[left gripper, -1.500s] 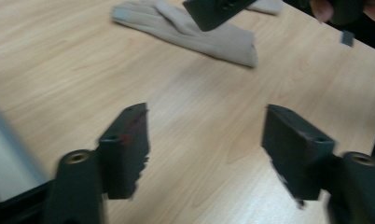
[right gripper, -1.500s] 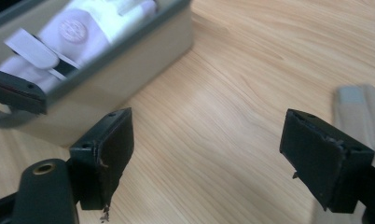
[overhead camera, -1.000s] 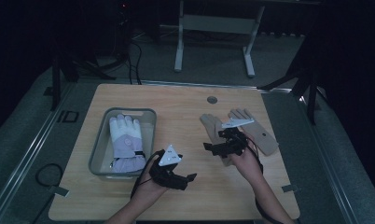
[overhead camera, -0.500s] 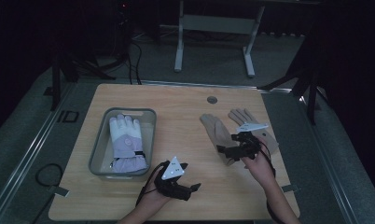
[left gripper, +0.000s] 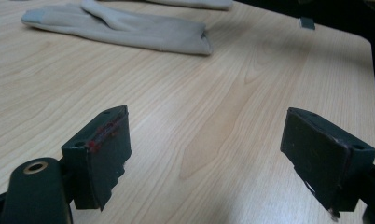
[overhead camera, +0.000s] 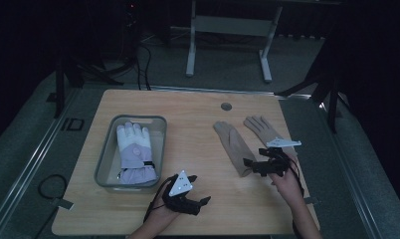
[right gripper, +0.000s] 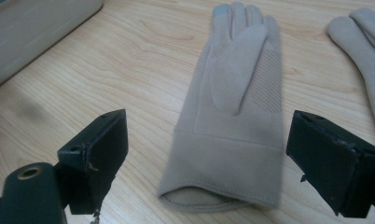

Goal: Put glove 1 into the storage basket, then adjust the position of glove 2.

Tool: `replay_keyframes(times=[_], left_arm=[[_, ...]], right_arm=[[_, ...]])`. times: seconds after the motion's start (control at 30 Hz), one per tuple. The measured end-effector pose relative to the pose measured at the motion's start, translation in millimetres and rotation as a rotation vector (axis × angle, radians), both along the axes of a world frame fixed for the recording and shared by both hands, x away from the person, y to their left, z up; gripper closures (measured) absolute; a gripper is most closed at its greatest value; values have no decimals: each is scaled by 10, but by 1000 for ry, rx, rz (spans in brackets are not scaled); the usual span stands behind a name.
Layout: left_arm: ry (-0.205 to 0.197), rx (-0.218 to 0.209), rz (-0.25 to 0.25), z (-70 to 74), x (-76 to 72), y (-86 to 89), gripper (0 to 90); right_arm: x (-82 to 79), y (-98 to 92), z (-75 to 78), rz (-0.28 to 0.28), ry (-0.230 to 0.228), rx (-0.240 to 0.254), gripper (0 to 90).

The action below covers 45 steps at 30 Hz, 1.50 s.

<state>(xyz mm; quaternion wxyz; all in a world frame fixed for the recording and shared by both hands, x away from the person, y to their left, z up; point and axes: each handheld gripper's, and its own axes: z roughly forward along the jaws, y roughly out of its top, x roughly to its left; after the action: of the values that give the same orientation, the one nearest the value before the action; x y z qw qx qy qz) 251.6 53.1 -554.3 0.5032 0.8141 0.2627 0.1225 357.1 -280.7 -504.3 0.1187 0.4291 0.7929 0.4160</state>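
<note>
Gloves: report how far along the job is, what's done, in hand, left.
Done: one padded white and lilac glove lies in the grey bin. In hand: the right gripper is open, jaws either side of the near tan glove at its cuff, not gripping. Left: both tan gloves, including the far one, lie on the table. The left gripper is open over bare wood.

The high view is looking forward and down from above the near edge of the pale wooden table (overhead camera: 198,124), taking in its whole top. The left gripper view is skimming low over the boards; the right gripper view is hovering close. All three are sharing the flat beige fabric glove (overhead camera: 233,147) (left gripper: 129,28) (right gripper: 232,121).
</note>
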Motion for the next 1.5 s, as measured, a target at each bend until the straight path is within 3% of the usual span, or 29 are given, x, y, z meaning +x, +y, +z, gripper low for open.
replay_keyframes(times=[0.23, 0.33, 0.5, 0.57, 0.6, 0.7, 0.87, 1.03, 1.23, 1.3, 1.4, 1.5], left_arm=[[-8, -3, -6, -31, -6, 1, 158], [-11, -18, -3, -35, -4, 9, 158], [-13, -8, -3, -52, 1, 19, 158], [-7, -7, -1, -56, 6, 19, 158], [-8, -13, -1, -59, 6, 21, 158], [-7, -11, -4, -60, 8, 23, 158], [-11, -5, -11, -61, 3, 17, 158], [-7, -11, -13, -63, 6, 24, 158], [-3, -13, -17, -66, 13, 28, 158], [-5, -12, -20, -65, 6, 29, 158], [-6, -13, -20, -65, 3, 29, 158], [-6, -15, -18, -65, 5, 31, 158]], right_arm=[[25, 14, 14, -4, -10, -36, 136], [88, 6, 49, 0, -34, -40, 191], [263, -24, 98, -26, -62, -51, 295], [301, -24, 99, -33, -63, -55, 297], [402, -2, 93, -29, -59, -62, 336], [529, 57, 70, -25, -59, -111, 354], [737, 162, -11, -13, -39, -173, 403], [887, 250, -150, 15, -5, -185, 421], [971, 393, -262, 47, -1, -206, 420], [980, 435, -300, 63, -3, -226, 420], [983, 485, -401, 85, 30, -276, 417], [958, 485, -418, 69, 21, -249, 452]])
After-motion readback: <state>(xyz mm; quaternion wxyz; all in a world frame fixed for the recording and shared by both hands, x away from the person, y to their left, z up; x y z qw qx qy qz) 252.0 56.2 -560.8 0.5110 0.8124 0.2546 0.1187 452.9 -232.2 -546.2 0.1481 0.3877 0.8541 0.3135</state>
